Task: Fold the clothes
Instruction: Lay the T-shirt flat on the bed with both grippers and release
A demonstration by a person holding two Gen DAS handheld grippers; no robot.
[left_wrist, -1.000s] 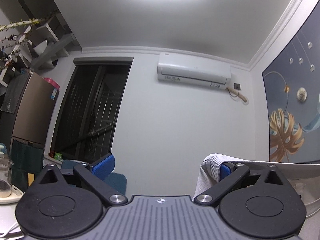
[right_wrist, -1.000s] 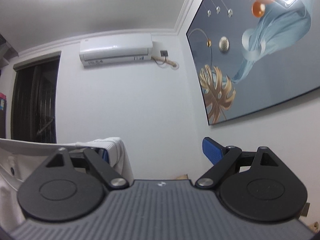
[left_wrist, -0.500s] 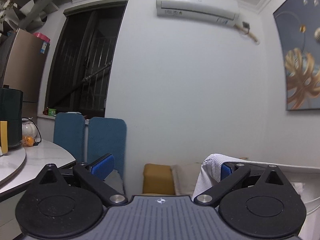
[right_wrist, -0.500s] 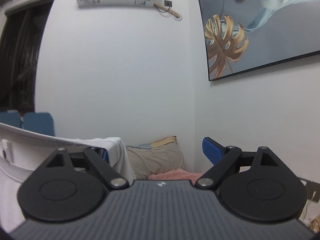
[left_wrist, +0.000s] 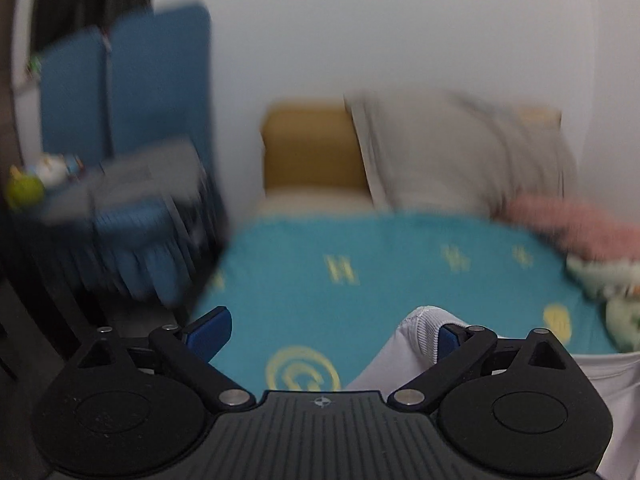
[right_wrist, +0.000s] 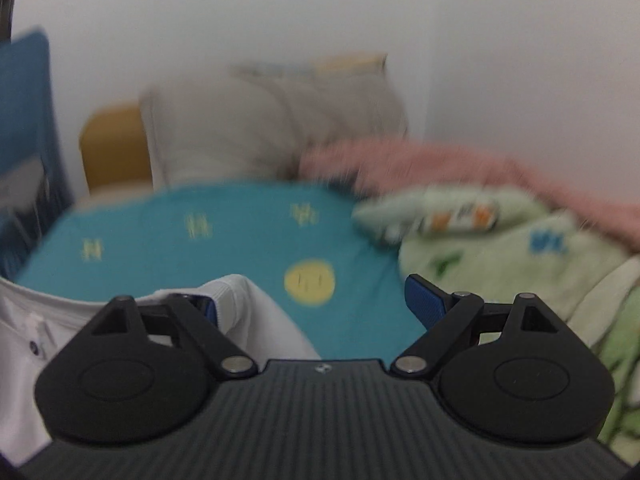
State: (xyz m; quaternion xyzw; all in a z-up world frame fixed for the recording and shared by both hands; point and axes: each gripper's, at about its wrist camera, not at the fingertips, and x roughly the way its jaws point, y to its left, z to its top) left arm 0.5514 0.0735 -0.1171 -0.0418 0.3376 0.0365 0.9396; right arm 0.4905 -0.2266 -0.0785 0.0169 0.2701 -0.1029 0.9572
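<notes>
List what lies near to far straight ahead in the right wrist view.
White shirt draped on the right gripper's finger → teal sheet → grey pillow → white wall.

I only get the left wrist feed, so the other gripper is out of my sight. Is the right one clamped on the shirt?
Observer: No. The shirt only drapes over the left finger of the right gripper; its jaws stand wide open.
Operator: Can you see any detail on the shirt?
Observer: A dark button shows on its white front, far left.
Operator: What is right of the sheet?
Observer: A bunched green blanket with prints lies beside the teal sheet.
</notes>
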